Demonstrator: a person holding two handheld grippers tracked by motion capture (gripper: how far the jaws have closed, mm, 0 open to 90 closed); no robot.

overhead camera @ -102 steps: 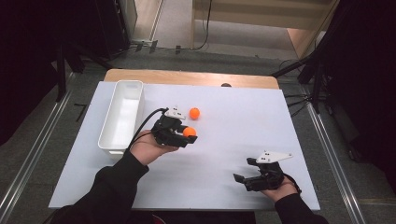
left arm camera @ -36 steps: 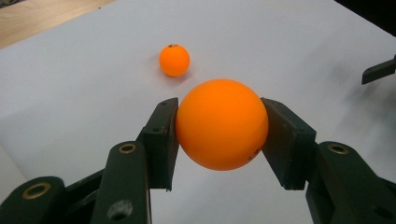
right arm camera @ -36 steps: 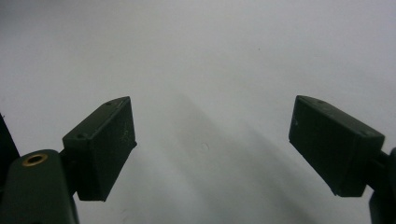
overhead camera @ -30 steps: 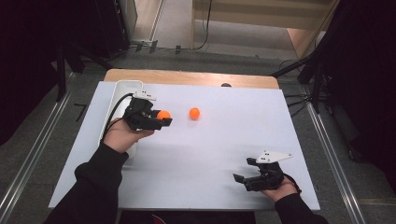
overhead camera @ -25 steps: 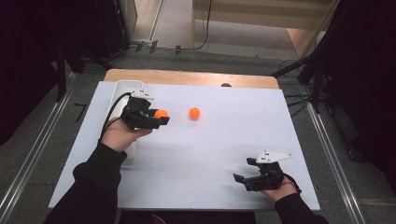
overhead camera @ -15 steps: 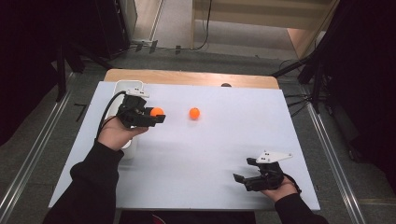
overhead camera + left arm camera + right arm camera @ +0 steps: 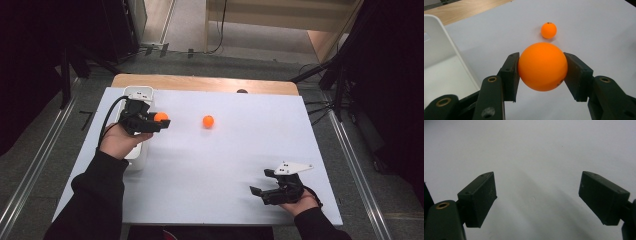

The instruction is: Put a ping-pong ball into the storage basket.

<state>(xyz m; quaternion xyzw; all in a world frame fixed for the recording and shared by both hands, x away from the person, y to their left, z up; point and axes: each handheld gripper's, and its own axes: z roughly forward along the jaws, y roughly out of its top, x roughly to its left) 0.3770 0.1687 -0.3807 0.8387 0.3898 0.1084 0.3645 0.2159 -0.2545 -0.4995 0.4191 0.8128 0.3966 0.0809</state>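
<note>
We see a small orange ball (image 7: pixel 542 70), round, smooth and matt, with a tiny dark mark low on its side. It is pressed between the two black jaws of the left gripper (image 7: pixel 159 120) and held above the desk (image 7: pixel 240 165), just beside the rim of the white tray (image 7: pixel 140 92). A second orange ball (image 7: pixel 208 121) of the same kind lies free on the white desk, apart from the first one.
</note>
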